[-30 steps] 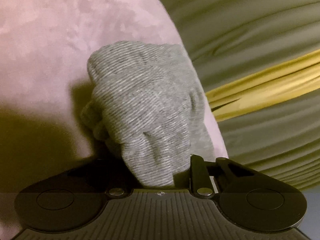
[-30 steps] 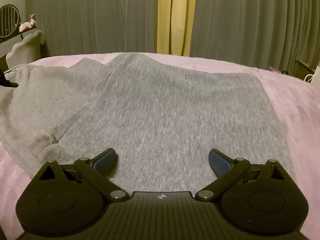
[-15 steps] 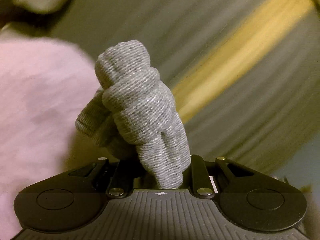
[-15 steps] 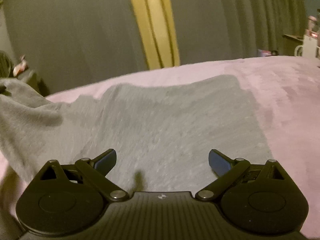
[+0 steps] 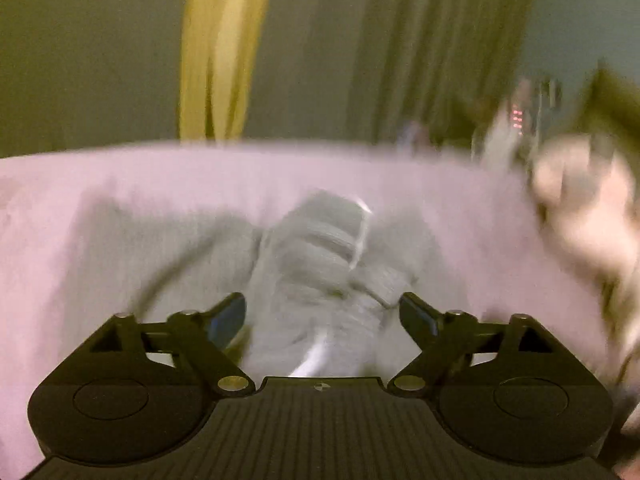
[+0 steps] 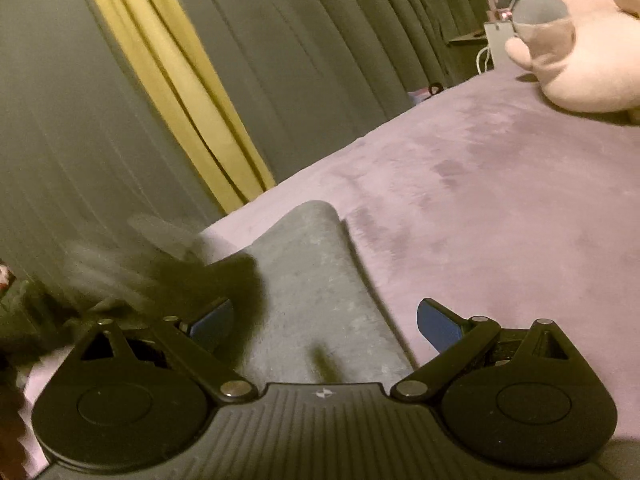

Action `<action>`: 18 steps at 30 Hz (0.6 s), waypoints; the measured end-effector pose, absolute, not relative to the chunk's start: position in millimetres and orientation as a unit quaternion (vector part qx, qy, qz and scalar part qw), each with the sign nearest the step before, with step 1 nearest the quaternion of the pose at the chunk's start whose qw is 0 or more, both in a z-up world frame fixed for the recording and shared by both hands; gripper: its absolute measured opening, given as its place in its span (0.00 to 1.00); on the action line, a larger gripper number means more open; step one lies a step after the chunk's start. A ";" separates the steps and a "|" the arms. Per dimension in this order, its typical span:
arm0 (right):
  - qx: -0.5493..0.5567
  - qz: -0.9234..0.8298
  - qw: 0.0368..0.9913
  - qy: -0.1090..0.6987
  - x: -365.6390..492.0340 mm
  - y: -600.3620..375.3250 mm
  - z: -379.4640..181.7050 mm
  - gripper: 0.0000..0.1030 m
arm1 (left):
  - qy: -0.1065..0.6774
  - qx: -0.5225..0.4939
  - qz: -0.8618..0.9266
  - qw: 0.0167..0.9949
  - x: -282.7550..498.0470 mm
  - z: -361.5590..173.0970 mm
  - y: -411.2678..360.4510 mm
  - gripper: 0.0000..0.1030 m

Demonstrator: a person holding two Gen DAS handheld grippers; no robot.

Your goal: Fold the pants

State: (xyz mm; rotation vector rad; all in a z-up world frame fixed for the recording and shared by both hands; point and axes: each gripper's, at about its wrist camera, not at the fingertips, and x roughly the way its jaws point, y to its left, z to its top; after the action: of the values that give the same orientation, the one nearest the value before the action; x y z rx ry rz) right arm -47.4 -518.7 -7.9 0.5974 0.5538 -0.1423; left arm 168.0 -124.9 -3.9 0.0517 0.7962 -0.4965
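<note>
The grey ribbed pants [image 5: 320, 264] lie on the pink bedspread [image 5: 160, 184]. In the blurred left wrist view a bunched part of them sits between and just beyond my open left gripper [image 5: 322, 314], no longer pinched. In the right wrist view the pants [image 6: 320, 280] lie as a folded grey strip in front of my right gripper [image 6: 326, 318], which is open and empty just above them. A dark blurred shape at the left of that view hides part of the cloth.
Grey curtains [image 6: 320, 60] with a yellow strip [image 6: 172, 92] hang behind the bed. A pink plush toy [image 6: 580, 52] lies at the bed's far right, blurred in the left wrist view [image 5: 580, 200]. Bare pink bedspread [image 6: 500, 200] stretches right of the pants.
My left gripper has opened and let go of the bunched pants after carrying them across. The view swung fast to face the bed. My right gripper stayed open and turned right.
</note>
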 end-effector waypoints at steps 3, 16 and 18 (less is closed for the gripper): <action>0.299 -0.054 0.914 0.270 -43.0 -520.7 -10.7 0.96 | 0.435 0.036 -0.235 0.868 140.7 -18.0 -115.6 0.85; 0.403 0.018 0.849 0.341 -17.1 -490.5 -30.5 0.95 | 0.394 -0.104 0.053 0.912 113.6 -12.7 92.6 0.94; 0.420 0.002 0.838 0.349 -11.5 -491.2 -37.9 0.89 | 0.421 -0.167 0.062 0.890 114.4 -22.5 118.4 0.94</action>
State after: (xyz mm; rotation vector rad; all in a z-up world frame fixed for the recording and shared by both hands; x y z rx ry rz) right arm -11.5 -491.2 -37.9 0.8893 0.7378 0.0038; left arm 114.4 118.4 -22.5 -0.3459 0.8741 0.1278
